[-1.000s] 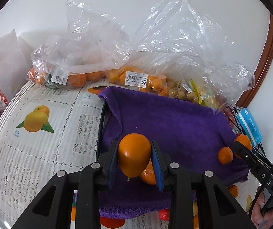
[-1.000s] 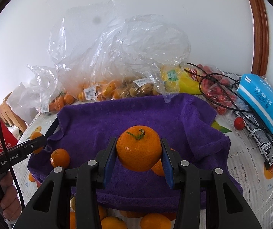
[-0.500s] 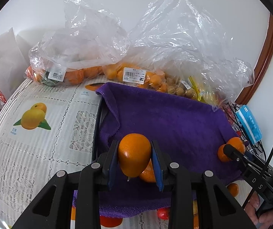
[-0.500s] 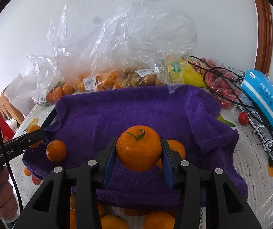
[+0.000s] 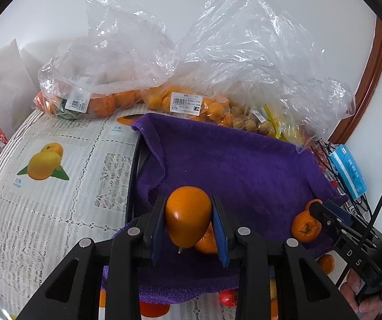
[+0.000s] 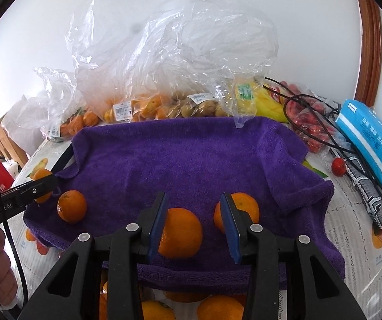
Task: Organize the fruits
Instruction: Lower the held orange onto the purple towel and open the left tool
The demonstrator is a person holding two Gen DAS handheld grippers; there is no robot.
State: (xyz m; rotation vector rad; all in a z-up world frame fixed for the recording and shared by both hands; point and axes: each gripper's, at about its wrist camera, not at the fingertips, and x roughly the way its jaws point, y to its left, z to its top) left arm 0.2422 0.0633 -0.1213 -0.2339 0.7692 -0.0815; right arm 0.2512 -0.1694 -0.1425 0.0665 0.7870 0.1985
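Observation:
My left gripper (image 5: 188, 224) is shut on an orange (image 5: 187, 214) and holds it above the near edge of the purple towel (image 5: 230, 165). My right gripper (image 6: 194, 224) is open; an orange (image 6: 181, 233) lies on the purple towel (image 6: 191, 154) between its fingers, nearer the left one. A second orange (image 6: 241, 206) lies just behind the right finger, and a third (image 6: 71, 206) sits at the towel's left. In the left wrist view one orange (image 5: 305, 225) lies by the right gripper's tip.
Clear plastic bags of oranges (image 5: 95, 101) and small fruit (image 6: 198, 106) line the back wall. A blue packet (image 6: 369, 141), black cables and red tomatoes (image 6: 338, 166) lie at the right. More oranges (image 6: 217, 306) sit below the towel's near edge.
My right gripper has opened and let its orange down onto the towel. My left gripper still holds its orange and has shifted only slightly.

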